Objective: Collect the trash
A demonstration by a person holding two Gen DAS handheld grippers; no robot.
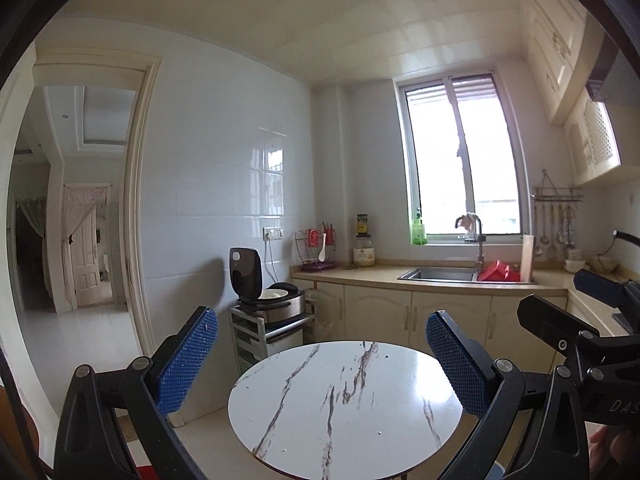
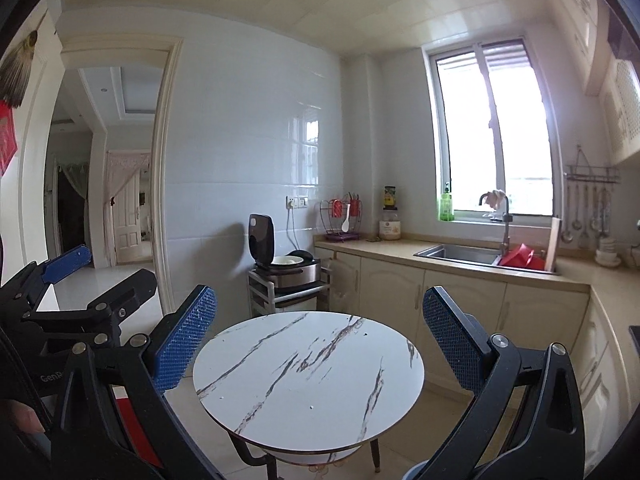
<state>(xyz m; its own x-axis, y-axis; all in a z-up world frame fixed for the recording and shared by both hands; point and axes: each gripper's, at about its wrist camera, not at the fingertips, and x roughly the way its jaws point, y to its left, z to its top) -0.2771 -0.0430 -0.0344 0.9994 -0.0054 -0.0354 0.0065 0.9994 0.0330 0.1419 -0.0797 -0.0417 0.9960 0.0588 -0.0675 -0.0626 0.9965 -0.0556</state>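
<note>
Both grippers are held up over the near edge of the small round bench (image 2: 308, 384), side by side and level with each other. The left gripper (image 1: 322, 356) has its blue pads spread wide with nothing between them; the right gripper (image 2: 320, 338) is the same, jaws apart and empty. Each shows at the edge of the other's view, so they are close together but not touching.

The bench's marble top carries nothing I would call trash: only a few tiny specks, too small to tell whether they are crumbs or marks in the finish. No wrapper, cup or scrap lies on it. Low at the near edge, under the grippers, there is a bit of something red and a blue-grey rim, which may be a bin, but too little shows to say.

Beyond the bench's far edge stands a rack with an open rice cooker (image 2: 286, 262). Behind that runs the counter (image 1: 360, 276) with a jar, a utensil rack, a sink (image 1: 440, 274) holding something red, and a green bottle (image 1: 419, 232) on the sill. None of that reads as rubbish.

So either the collecting is finished or it has not begun; I judge the former more likely for this bench, since its top is bare and both grippers carry nothing. Where the trash now is, I cannot tell.
</note>
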